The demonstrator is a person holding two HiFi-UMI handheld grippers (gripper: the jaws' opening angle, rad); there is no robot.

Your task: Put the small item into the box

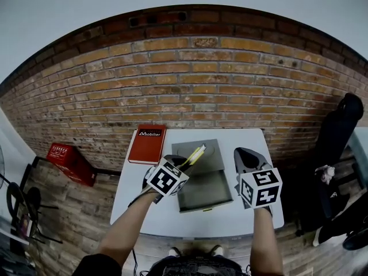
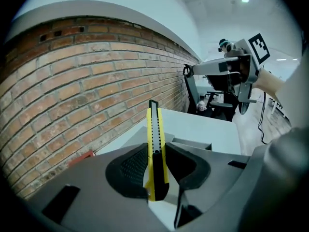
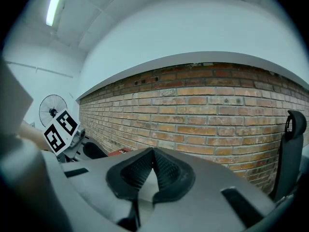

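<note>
The left claw (image 2: pixel 155 148) is closed on a yellow-and-black utility knife (image 2: pixel 153 124), its pads pressing on the two flat sides while the knife's long end projects forward beyond the tips. In the head view the knife (image 1: pixel 194 155) is held in the air over the rear left part of the open grey box (image 1: pixel 207 191), which stands on the white counter (image 1: pixel 230 218) beside a red book (image 1: pixel 147 144). The right claw (image 3: pixel 153 152) has its pads together with nothing between them and hangs over the counter just right of the box.
</note>
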